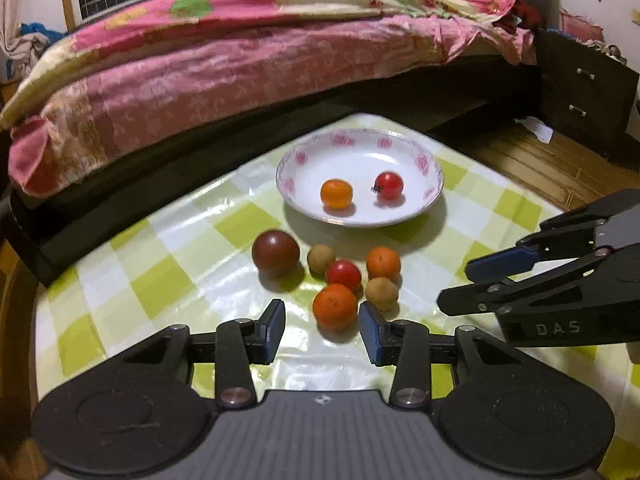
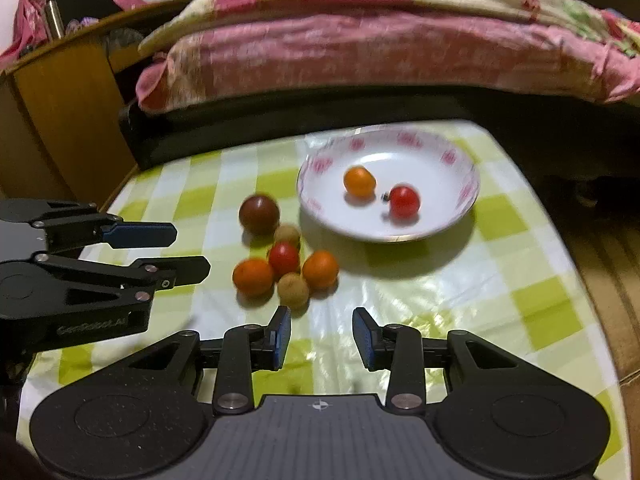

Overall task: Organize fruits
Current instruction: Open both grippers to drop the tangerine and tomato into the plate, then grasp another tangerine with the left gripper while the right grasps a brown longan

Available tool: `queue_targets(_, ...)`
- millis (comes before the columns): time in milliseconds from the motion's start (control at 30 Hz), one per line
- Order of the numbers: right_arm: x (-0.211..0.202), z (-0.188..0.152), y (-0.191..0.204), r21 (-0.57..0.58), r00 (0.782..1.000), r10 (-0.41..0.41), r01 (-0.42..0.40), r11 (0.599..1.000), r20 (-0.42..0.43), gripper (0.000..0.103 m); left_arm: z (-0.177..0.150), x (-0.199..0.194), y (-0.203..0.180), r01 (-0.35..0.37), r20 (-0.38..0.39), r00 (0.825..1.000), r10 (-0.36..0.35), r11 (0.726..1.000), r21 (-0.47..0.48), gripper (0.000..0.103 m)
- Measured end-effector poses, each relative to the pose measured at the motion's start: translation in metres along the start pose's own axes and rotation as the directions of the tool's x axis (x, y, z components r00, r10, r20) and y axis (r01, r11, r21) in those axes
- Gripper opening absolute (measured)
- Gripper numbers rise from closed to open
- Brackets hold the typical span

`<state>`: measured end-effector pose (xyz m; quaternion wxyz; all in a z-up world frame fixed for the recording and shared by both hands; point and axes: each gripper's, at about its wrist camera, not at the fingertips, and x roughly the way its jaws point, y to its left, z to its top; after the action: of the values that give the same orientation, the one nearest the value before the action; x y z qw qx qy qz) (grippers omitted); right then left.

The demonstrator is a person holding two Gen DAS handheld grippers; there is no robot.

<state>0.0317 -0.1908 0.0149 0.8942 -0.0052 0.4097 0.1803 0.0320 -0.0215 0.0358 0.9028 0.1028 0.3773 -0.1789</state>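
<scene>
A: Fruits sit in two groups on the counter (image 1: 192, 264): one small orange (image 1: 336, 193) and one red tomato (image 1: 389, 186) already lie in the plate (image 1: 424, 164), while six more huddle just in front of it. I'd say the plate is the collecting spot, so the job looks about a quarter done.

B: And the claws?

A: The left claw (image 1: 323, 330) hangs over the near edge of the cluster, its jaws parted and empty, with the nearest orange (image 1: 334, 306) just beyond the tips. The right claw (image 2: 321, 334) is likewise parted and holds nothing; the brown fruit (image 2: 293, 289) lies just ahead of it. Both seem lined up for the closest pieces.

B: Anything unclear?

A: The dark round fruit (image 1: 275, 253) I can't identify. The right wrist view is blurred, so whether the clustered fruits touch is hard to judge. The counter's near edge is hidden behind each claw's body.
</scene>
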Motion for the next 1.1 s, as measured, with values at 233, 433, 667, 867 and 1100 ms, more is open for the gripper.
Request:
queue_targets(233,0.022,0.006,0.011,-0.050,0.999,0.034,-0.035,0.998,-0.013,0.033,-0.001,0.010,0.014,0.043,-0.024,0.999,-0.044,0.999,-0.021,0.047)
queue_targets(433,0.038,0.010,0.009,-0.046,0.998,0.057,-0.059,0.997,-0.037,0.033,-0.002,0.019,0.014,0.065,-0.039,0.997,-0.064,0.998,0.002,0.047)
queue_targets(667,0.054,0.013,0.007,-0.036,0.996,0.073,-0.075,0.997,-0.043,0.033,-0.001,0.027,0.016,0.080,-0.054,0.995,-0.079,0.997,0.018,0.047)
queue_targets(867,0.061,0.013,0.010,-0.073,0.996,0.080,-0.083,0.994,-0.040,0.033,-0.001,0.037,0.018,0.096,-0.073,0.993,-0.095,0.995,0.017,0.047)
queue_targets(1100,0.060,0.013,0.005,-0.067,0.995,0.086,-0.089,0.994,-0.043,0.023,0.003,0.048,0.013,0.105,-0.083,0.991,-0.101,0.993,0.044,0.047)
